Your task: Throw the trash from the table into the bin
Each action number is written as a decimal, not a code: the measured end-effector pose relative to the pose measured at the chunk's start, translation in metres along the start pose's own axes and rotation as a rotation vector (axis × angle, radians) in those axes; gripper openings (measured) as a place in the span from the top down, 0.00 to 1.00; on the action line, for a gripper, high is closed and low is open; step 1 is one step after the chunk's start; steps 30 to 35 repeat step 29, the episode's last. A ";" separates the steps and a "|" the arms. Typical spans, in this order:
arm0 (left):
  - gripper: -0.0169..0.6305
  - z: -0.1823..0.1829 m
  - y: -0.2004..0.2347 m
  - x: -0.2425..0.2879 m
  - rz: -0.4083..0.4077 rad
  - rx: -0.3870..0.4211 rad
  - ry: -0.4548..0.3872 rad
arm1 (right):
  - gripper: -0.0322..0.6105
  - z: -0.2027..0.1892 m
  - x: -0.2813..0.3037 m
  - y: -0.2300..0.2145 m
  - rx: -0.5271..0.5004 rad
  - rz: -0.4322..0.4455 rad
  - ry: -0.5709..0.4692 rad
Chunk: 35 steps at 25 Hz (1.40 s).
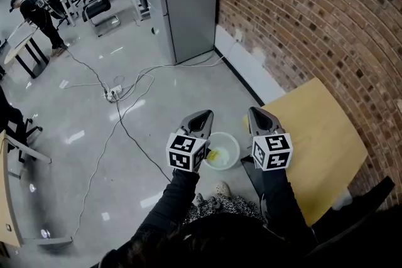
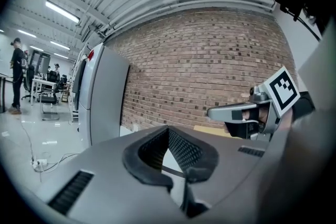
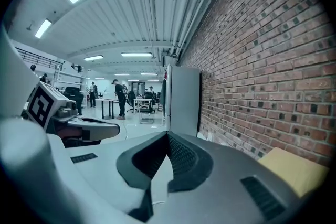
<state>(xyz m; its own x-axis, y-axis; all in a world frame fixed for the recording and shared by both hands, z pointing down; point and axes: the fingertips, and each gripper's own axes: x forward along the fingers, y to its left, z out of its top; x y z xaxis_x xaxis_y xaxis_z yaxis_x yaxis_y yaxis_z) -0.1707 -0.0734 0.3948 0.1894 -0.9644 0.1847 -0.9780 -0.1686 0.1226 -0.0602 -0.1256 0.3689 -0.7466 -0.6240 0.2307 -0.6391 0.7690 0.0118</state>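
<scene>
Left gripper (image 1: 201, 116) and right gripper (image 1: 255, 112) both clenched, empty
Yellow trash (image 1: 215, 157) lies in the bin (image 1: 237, 146), seen between them on the floor (image 1: 144, 154) just beside the table (image 1: 320, 135)

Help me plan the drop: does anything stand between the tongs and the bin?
Nothing visible does. The bin shows on the floor between the left tongs and right tongs, its open top unblocked.
</scene>
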 end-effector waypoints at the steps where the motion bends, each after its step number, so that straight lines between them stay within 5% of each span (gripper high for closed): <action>1: 0.96 -0.001 -0.001 0.001 -0.003 0.004 0.003 | 0.93 0.000 0.000 0.000 0.000 0.003 0.002; 35: 0.96 -0.002 -0.024 0.028 -0.038 0.043 0.028 | 0.94 -0.016 0.001 -0.029 0.004 0.000 0.054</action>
